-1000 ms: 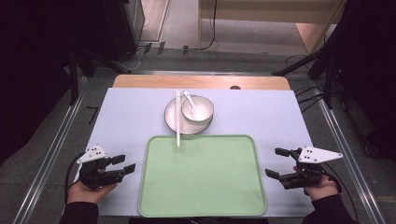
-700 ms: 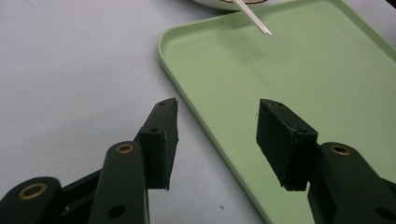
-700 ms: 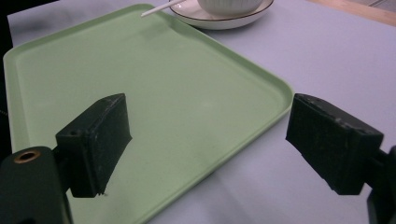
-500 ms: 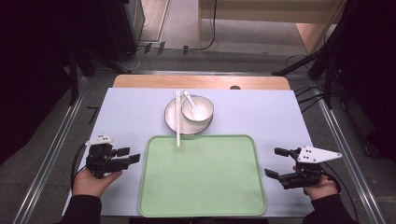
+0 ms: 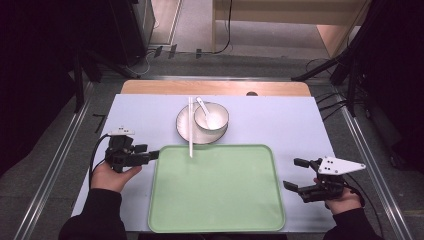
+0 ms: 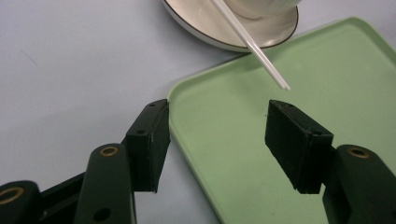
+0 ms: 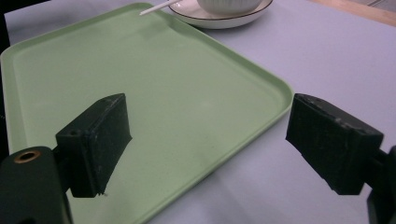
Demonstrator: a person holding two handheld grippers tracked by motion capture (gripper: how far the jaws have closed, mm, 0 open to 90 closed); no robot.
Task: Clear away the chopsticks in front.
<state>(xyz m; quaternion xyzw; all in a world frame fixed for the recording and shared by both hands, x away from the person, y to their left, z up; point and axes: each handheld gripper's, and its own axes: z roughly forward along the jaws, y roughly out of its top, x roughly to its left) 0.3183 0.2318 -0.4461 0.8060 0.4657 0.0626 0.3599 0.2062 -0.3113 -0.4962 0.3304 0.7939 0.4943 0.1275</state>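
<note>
Left gripper (image 5: 150, 155) at the green tray's (image 5: 215, 220) far-left corner, jaws parted and straddling its rim, holding nothing. Right gripper (image 5: 295, 175) just off the tray's right edge, jaws wide apart, empty. White plate (image 5: 185, 131) at the tray's far edge, carrying a bowl (image 5: 217, 114) with spoon (image 5: 204, 106); white stick (image 5: 190, 127) resting across plate, tip over tray.

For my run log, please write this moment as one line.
left tool: open, at tray left edge | right tool: open, beside tray right edge | chopstick: across plate, tip over tray
</note>
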